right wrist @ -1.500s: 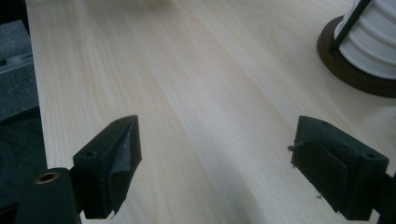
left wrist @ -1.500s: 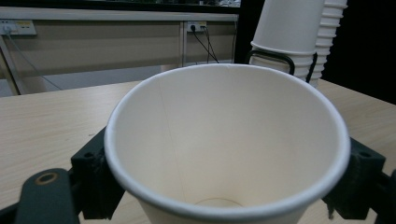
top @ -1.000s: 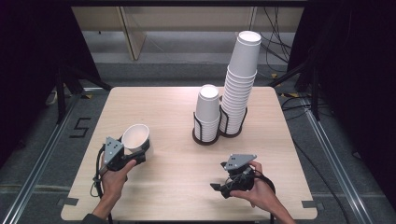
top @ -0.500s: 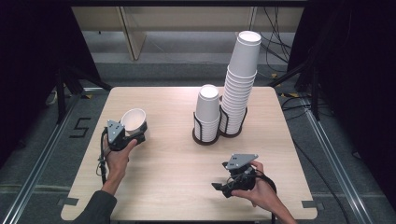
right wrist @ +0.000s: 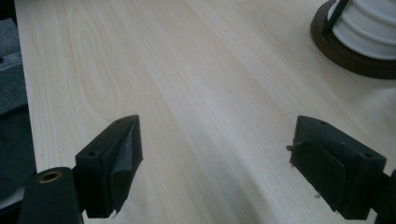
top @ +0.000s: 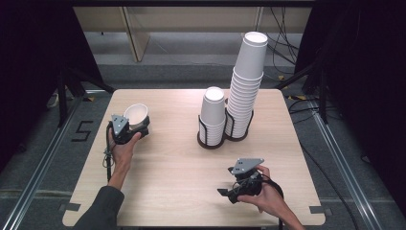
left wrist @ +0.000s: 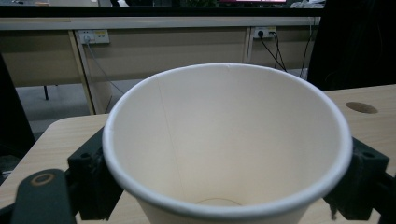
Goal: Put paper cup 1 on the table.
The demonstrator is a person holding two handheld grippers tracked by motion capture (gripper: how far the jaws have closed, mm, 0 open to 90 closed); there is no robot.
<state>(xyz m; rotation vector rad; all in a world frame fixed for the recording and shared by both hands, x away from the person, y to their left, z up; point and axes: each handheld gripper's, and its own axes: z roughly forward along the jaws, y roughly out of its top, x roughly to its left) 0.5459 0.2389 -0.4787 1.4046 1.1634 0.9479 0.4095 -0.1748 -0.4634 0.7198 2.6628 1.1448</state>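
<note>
On the table (top: 182,182), the tall cup stack (top: 245,86) and short cup stack (top: 212,117) sit in black holders, well beyond the right gripper (right wrist: 217,154), whose fingers gape empty. The left gripper (top: 139,125) fingers, just easing apart, flank an empty paper cup (left wrist: 224,140).

Left gripper view: white paper cup (left wrist: 224,144) cut off by bottom edge; its base unseen. Its wall hides the inner faces of both black jaws, so pad contact can't be judged.

Right gripper view: dark round cup holder base (right wrist: 348,53) with white stacked cups (right wrist: 373,25) cropped at upper right corner.

High view: right forearm cut by bottom edge.
</note>
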